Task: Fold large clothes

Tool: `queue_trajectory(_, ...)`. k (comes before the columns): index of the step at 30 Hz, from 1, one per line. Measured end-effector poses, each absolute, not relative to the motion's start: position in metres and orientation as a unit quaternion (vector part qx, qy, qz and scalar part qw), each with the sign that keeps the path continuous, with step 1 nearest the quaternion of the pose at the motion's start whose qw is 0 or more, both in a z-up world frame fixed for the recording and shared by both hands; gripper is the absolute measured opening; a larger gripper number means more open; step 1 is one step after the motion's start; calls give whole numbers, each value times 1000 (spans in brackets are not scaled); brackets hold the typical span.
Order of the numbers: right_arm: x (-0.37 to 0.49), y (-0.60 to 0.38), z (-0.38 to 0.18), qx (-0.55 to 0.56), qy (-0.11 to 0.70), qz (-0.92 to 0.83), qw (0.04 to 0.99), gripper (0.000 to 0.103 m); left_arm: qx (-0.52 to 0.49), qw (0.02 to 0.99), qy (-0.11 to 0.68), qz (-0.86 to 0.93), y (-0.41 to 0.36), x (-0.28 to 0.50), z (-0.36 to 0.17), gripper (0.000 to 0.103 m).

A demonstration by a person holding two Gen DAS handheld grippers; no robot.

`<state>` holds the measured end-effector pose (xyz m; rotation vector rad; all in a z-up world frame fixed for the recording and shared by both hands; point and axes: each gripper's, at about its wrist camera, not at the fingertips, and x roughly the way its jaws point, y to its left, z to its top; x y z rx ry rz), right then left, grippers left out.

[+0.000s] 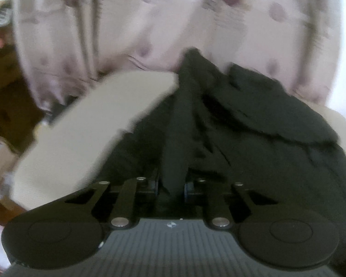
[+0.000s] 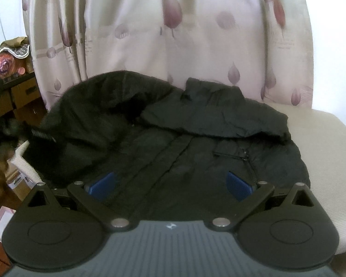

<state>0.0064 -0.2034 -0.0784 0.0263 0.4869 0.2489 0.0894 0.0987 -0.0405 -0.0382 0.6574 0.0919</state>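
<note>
A large black jacket (image 2: 173, 138) lies spread on a cream cushion (image 2: 323, 150), its fur-edged hood (image 2: 92, 106) bunched at the upper left and a zip pocket on the right. My right gripper (image 2: 170, 184) hovers over the jacket's front, open, its blue pads (image 2: 101, 184) wide apart with nothing pinched. In the blurred left wrist view, my left gripper (image 1: 171, 184) is shut on a strip of the jacket (image 1: 253, 115), which rises taut from between the jaws. To its left the cream cushion (image 1: 92, 120) shows bare.
A pale curtain (image 2: 173, 34) with pink tulip prints hangs right behind the cushion. Cardboard boxes (image 2: 18, 97) and clutter stand at the left, below the cushion's edge. A white wall (image 2: 334, 57) is at the right.
</note>
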Motion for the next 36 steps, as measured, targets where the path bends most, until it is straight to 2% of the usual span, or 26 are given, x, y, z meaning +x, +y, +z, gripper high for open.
queue_trajectory(9,16,-201,-83,12,251,128,959,103,0,939,284,196,182,145,1,20)
queue_trajectory(18,23,-199,-86,16,264,130,956,103,-2,912,309,270,224,208,-9,21)
queue_trajectory(21,27,-198,-84,4,259,132,957,103,-1,910,310,274,226,205,-13,26)
queue_trajectory(23,34,-196,-83,-6,255,133,958,103,1,911,309,274,226,200,-18,35)
queue_trajectory(26,50,-192,-79,-19,245,136,960,103,7,912,302,278,227,188,-24,58)
queue_trajectory(27,57,-189,-77,-26,239,138,961,103,6,911,301,282,228,185,-26,73)
queue_trajectory(28,63,-186,-76,-33,234,140,962,103,3,911,297,285,229,181,-26,82)
queue_trajectory(33,93,-164,-74,-65,211,159,962,103,-18,914,279,296,241,164,-24,91)
queue_trajectory(36,113,-154,-79,-79,200,167,962,103,-45,919,278,275,236,155,-29,91)
